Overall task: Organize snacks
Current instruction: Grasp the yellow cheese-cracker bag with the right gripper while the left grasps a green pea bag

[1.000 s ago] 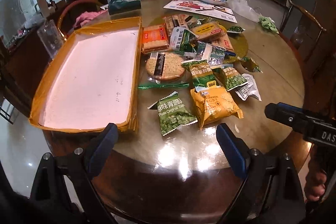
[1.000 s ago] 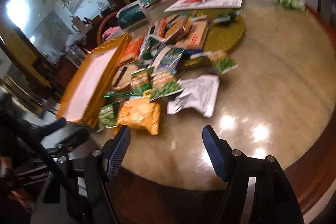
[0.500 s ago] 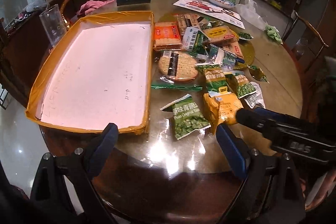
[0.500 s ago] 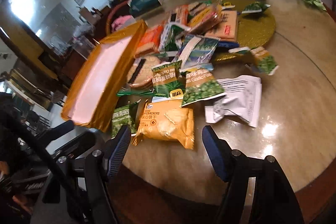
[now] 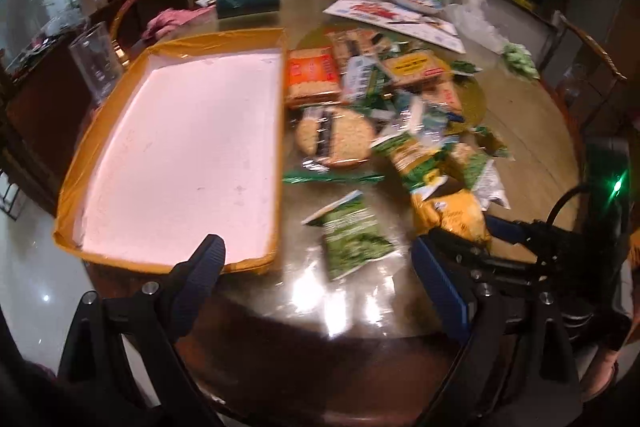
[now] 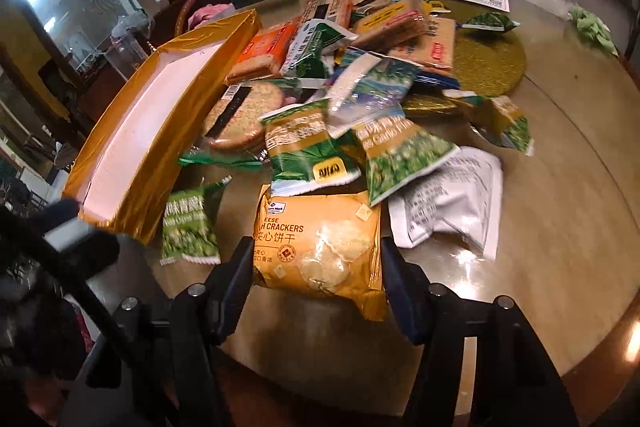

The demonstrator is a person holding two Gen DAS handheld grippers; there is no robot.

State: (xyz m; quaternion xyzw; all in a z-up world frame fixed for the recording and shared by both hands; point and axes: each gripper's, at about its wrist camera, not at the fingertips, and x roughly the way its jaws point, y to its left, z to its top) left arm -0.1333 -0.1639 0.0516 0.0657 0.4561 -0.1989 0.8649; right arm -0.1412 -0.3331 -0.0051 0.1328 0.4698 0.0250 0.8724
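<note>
- Right claw (image 6: 316, 263) stood wide, fingers flanking one yellow cracker packet (image 6: 320, 239), not yet clamped.
- Left claw (image 5: 320, 267) gaped, holding nothing, near one gold tray (image 5: 72, 163).

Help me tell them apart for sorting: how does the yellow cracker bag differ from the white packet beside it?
The cracker bag is yellow, printed face up; the white packet shows only fine print. The cracker bag sits between the open right gripper's fingers; the white packet lies outside them. Both are flat pouches on the table.

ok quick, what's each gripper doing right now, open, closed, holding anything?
Left gripper: open, empty, above the table edge.
Right gripper: open, jaws either side of the yellow cracker bag, not yet clamped.
</note>
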